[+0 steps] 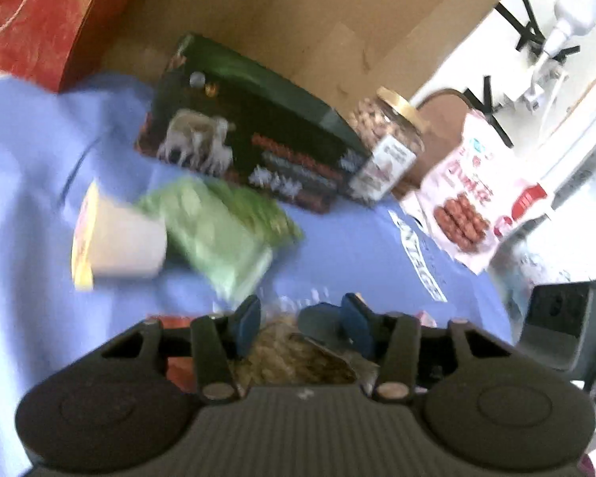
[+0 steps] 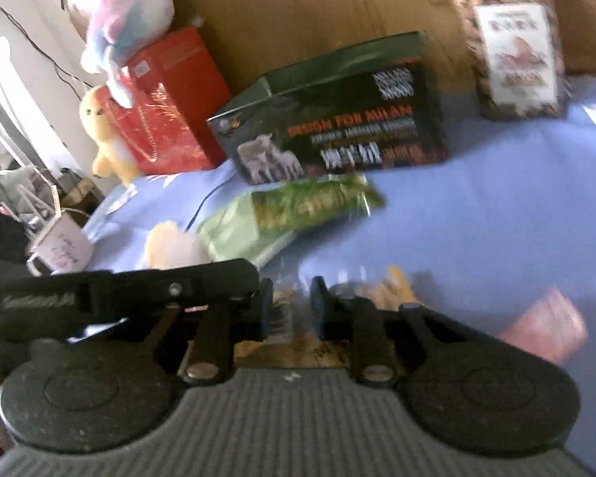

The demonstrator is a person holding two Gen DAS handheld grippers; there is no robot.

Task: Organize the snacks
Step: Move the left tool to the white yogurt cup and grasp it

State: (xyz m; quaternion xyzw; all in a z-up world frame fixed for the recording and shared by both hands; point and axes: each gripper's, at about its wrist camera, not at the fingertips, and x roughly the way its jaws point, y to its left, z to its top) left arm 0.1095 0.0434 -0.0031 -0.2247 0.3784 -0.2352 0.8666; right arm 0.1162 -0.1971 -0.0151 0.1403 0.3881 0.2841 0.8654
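A clear snack packet [image 1: 294, 353] with brownish contents lies low on the lilac cloth [image 1: 39, 183], between the blue pads of my left gripper [image 1: 300, 318]. Blur hides whether those pads press on it. In the right wrist view the same packet [image 2: 294, 348] sits between the narrow black fingers of my right gripper [image 2: 292, 302], which look shut on it. Further back lie a green snack bag [image 1: 218, 234] [image 2: 290, 214] and a tipped-over cup with a yellow lid [image 1: 115, 238] [image 2: 175, 244].
A dark box with sheep [image 1: 250, 135] [image 2: 337, 119], a nut jar [image 1: 389, 143] [image 2: 512, 43] and a red box [image 1: 47, 16] [image 2: 167, 103] stand before a cardboard wall [image 1: 298, 8]. A pink sausage bag [image 1: 473, 194] lies right, plush toys [image 2: 127, 20] left, and a red packet [image 2: 544, 326] near right.
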